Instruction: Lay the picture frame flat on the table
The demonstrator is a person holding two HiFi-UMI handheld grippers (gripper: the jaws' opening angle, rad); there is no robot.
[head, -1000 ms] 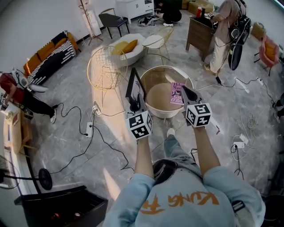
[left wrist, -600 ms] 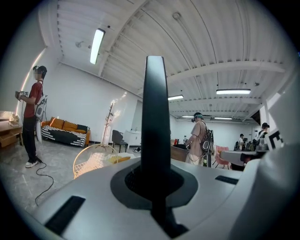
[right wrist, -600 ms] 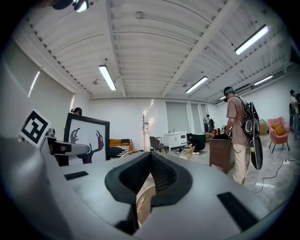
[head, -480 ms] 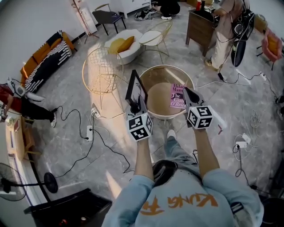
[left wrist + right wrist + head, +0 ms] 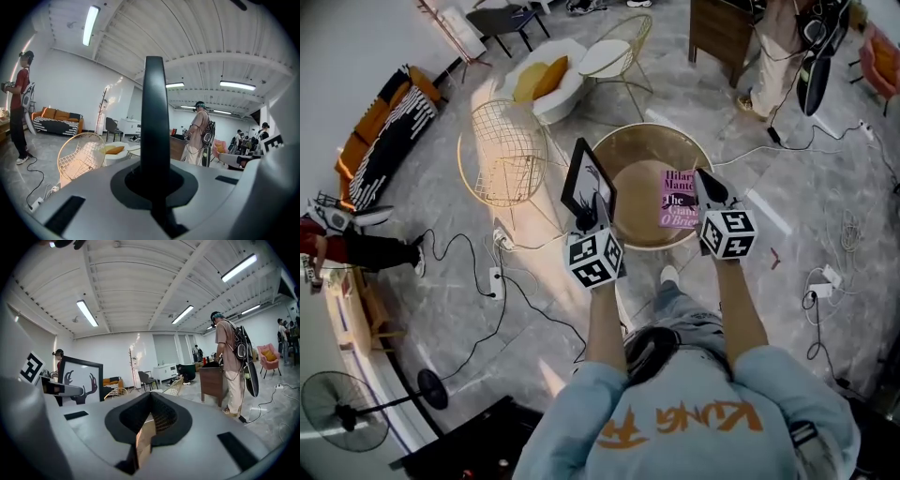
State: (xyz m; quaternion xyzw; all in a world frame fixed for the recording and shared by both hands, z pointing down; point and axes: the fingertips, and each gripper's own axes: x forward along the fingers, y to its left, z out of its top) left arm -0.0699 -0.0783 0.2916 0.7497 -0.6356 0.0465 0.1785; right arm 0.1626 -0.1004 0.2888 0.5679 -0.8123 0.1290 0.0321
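Observation:
The black-edged picture frame (image 5: 588,178) stands upright over the left rim of the round gold-rimmed table (image 5: 649,133). My left gripper (image 5: 596,209) is shut on its lower edge. In the left gripper view the frame's edge (image 5: 155,112) rises as a dark bar straight out of the jaws of the left gripper (image 5: 156,183). My right gripper (image 5: 706,180) hovers over the table's right side, beside a pink book (image 5: 678,199), shut with nothing in it. In the right gripper view the frame (image 5: 80,379) shows at left with a dark hand print, and the pads of the right gripper (image 5: 151,398) meet.
A gold wire chair (image 5: 507,150) stands left of the table, with a white armchair (image 5: 546,79) and a small round side table (image 5: 609,58) behind. Cables and a power strip (image 5: 496,281) lie on the floor. A person (image 5: 780,45) stands by a dark cabinet (image 5: 720,36).
Both grippers have moved forward and a little down towards the round table, the left one carrying the upright frame with it. The table now lies closer beneath them.

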